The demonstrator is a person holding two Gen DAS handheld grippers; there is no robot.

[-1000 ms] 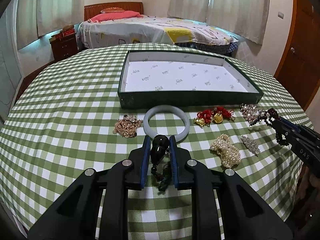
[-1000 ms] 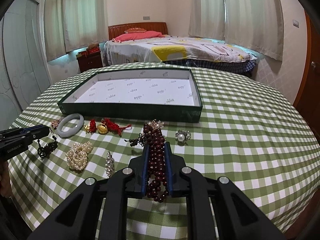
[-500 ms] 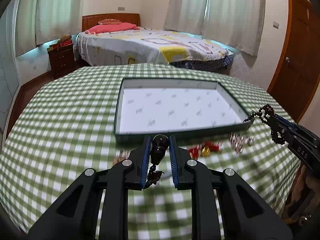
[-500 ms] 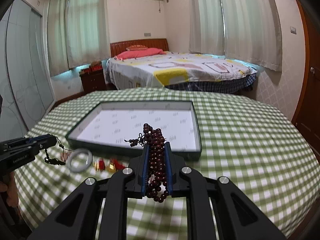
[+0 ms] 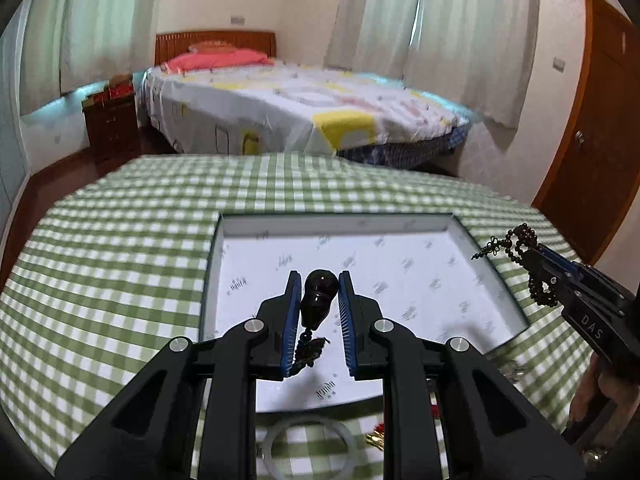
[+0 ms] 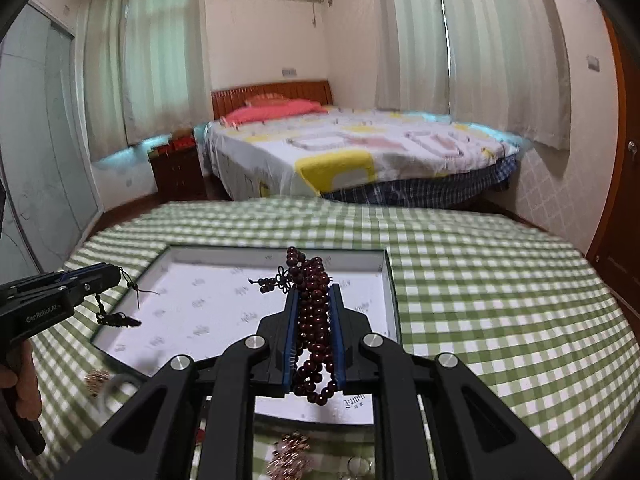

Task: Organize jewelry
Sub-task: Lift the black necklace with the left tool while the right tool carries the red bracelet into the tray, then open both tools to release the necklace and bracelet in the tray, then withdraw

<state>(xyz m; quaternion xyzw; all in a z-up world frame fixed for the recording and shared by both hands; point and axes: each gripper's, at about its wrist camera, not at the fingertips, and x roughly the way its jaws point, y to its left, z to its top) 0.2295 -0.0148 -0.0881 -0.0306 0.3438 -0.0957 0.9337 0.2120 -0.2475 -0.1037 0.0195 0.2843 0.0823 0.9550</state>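
My left gripper (image 5: 319, 280) is shut on a dark gourd pendant (image 5: 317, 298) with a cord and tassel hanging below, held above the near left part of the green box tray (image 5: 360, 222). My right gripper (image 6: 313, 294) is shut on a dark red bead bracelet (image 6: 312, 320), held above the tray's (image 6: 390, 280) near right part. The right gripper also shows in the left wrist view (image 5: 524, 254). The left gripper also shows in the right wrist view (image 6: 114, 274), with the pendant's tassel (image 6: 118, 320) dangling over the tray.
The tray lies on a round table with a green checked cloth (image 5: 120, 240). A pale jade bangle (image 5: 310, 446) and a red-and-gold charm (image 5: 376, 434) lie in front of the tray. A sparkly piece (image 6: 290, 456) and a ring (image 6: 358, 466) lie near the front edge.
Both grippers have risen and moved forward from the jewelry row to above the tray, each still holding its piece. The loose jewelry has dropped toward the bottom of both views.
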